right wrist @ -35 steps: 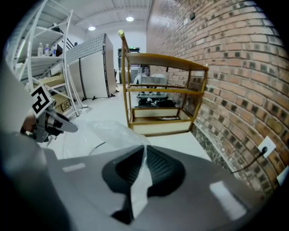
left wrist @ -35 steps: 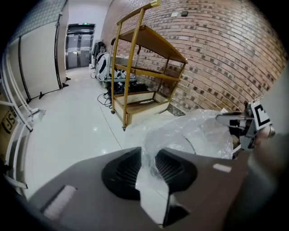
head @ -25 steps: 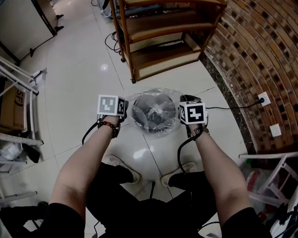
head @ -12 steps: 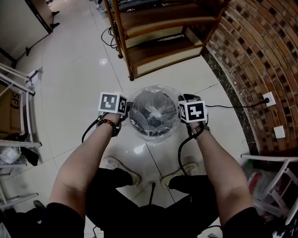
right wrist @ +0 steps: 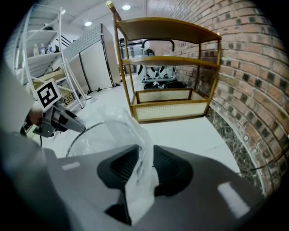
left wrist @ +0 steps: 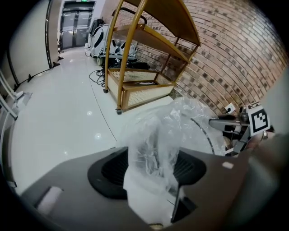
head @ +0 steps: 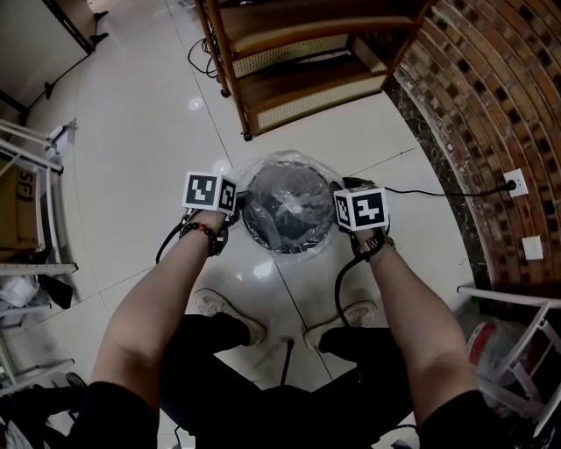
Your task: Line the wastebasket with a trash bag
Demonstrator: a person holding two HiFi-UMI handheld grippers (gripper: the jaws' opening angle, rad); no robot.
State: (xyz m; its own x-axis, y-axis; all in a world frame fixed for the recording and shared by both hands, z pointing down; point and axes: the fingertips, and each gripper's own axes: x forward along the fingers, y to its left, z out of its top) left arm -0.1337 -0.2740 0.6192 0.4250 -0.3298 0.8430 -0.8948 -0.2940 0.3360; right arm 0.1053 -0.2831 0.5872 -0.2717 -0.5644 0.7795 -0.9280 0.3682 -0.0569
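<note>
Bright, even indoor light falls from ceiling lamps (right wrist: pixel 126 7), seen in the right gripper view. The glossy floor (head: pixel 131 149) shows small glare spots and only soft, faint shadows. The clear bag (head: pixel 285 206) glints white. The head view is sharp; both gripper views bulge fisheye-fashion, with black corners and a blurred near foreground.

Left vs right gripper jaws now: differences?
Left gripper jaws stand wide apart round a thick bunch of trash bag; right gripper jaws show only a narrow gap with a thin fold. Left sits at the wastebasket's left rim, right at its right. Shared: both have just been opening, bag film between their jaws.
</note>
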